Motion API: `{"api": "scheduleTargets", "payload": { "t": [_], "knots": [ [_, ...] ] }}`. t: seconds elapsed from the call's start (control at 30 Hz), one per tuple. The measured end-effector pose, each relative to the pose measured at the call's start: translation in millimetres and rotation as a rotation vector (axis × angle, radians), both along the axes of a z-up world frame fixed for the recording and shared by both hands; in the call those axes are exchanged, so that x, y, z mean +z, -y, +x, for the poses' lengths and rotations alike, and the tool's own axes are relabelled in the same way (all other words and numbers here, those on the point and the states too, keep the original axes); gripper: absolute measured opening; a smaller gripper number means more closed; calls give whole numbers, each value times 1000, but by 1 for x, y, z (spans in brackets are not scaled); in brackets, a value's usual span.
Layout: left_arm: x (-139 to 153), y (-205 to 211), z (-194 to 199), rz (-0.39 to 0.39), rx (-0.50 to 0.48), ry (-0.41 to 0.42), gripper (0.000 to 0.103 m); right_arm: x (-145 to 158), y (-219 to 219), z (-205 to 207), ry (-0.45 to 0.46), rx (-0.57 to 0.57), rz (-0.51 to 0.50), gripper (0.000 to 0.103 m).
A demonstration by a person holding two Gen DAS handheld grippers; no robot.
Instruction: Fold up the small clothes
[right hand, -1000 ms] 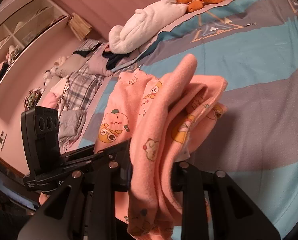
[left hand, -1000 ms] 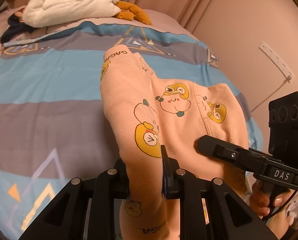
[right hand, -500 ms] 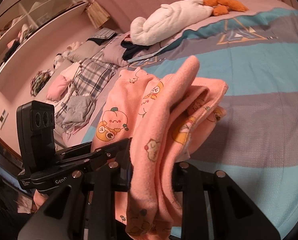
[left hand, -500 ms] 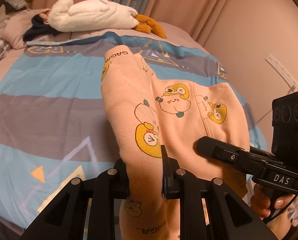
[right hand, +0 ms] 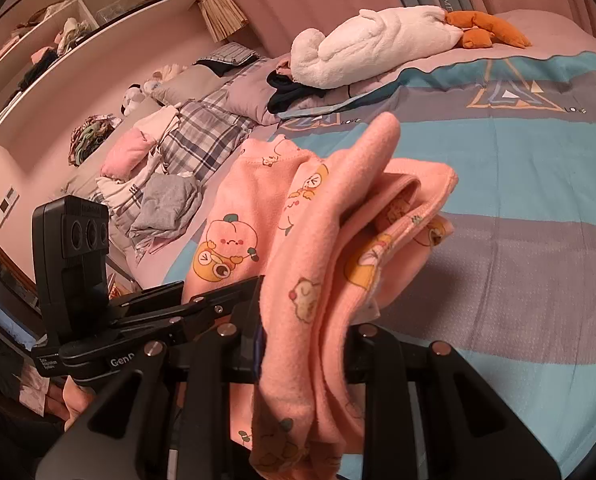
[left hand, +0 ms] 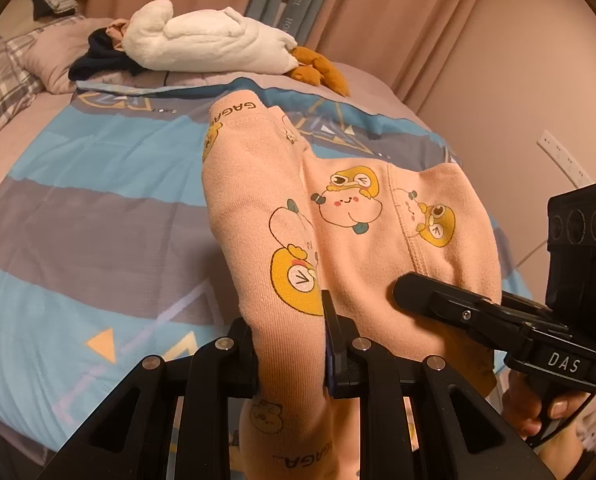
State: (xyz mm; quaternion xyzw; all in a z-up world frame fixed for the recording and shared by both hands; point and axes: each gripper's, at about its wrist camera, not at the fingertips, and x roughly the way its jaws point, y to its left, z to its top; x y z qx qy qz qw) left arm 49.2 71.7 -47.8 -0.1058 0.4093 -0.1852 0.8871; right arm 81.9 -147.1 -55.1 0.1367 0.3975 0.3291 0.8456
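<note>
Pink printed garment [left hand: 349,216] hangs bunched above the striped bedspread [left hand: 98,216], left gripper [left hand: 290,344] and right gripper [right hand: 305,344] both pinched onto it (jaws narrow); you should spread it taut before lowering.

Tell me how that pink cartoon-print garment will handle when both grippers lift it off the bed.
Probably floppy: the pink garment drapes and bunches in folds around the grippers' fingers. It looks light, hanging from small pinches without stretching much. The fleecy knit seems unlikely to slip, though loose ends may swing.
</note>
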Motion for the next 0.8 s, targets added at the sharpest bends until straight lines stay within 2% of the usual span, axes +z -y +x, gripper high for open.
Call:
{"api": "scheduleTargets", "payload": {
  "t": [0.8],
  "knots": [
    [-6, -7, 6, -7, 36, -14, 20, -3, -22, 24, 5, 23, -39, 25]
  ]
}}
